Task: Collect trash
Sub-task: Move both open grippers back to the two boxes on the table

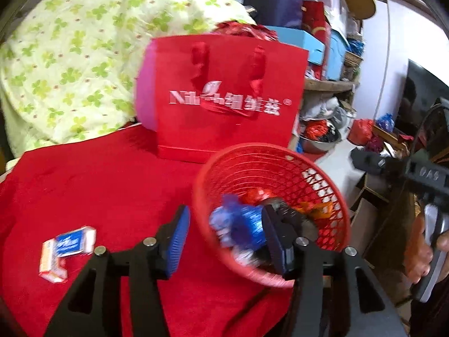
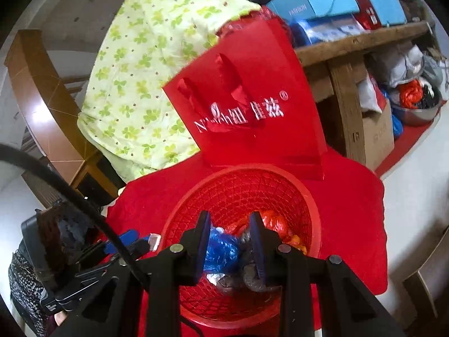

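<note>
A: Where does the left wrist view sit?
B: Low over the red cloth, looking forward and down, the basket close on its right.
A: And the right wrist view?
B: Right above the basket, tilted, facing the red bag.
A: What do they share?
B: Basket, bag, cloth, and the quilt behind.

- One red mesh basket, just in front of the red gift bag.
- One red gift bag.
- One small carton, well left of the gift bag and nearer.
- One crumpled blue wrapper inside the basket.
- One clover-print quilt, behind the gift bag.
</note>
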Tool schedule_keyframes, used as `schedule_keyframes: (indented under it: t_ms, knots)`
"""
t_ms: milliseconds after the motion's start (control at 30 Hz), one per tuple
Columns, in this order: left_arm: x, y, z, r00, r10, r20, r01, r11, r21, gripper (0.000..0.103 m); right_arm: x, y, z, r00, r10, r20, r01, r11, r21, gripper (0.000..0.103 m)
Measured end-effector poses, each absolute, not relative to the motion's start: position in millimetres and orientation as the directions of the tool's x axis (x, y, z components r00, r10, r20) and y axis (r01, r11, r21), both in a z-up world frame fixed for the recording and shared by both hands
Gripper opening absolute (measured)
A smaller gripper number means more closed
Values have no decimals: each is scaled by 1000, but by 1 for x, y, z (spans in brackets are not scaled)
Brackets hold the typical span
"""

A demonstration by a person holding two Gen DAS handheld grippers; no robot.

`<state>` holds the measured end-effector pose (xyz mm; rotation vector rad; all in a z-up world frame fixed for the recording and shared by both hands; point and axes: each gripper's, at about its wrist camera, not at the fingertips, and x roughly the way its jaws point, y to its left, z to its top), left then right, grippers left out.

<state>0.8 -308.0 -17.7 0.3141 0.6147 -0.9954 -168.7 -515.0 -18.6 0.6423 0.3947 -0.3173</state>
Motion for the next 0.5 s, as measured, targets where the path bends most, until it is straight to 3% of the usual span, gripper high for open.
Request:
schedule_keyframes:
  t_ms: [133,167,200,267,500]
  knots:
    - [6,-258,-16,482,-646,-592,801,599,-2,59,-171,-488,3,911,-168,-377,349,801,486,34]
    - [7,-245,-17,499,-637,-588,787,617,0,61,-170,-476,10,920,-165,-354,328,821,468,38]
    - [9,-231,-18,518,-626,-583,772,635,3,63,-168,-468,16,926,-164,-339,314,832,457,53]
    - [13,-198,-22,568,-593,-571,729,684,15,65,-167,-444,28,948,-160,-274,269,863,428,73]
    - [46,-90,-50,701,-415,-579,517,856,12,67,-135,-381,34,966,4,-259,104,909,403,73]
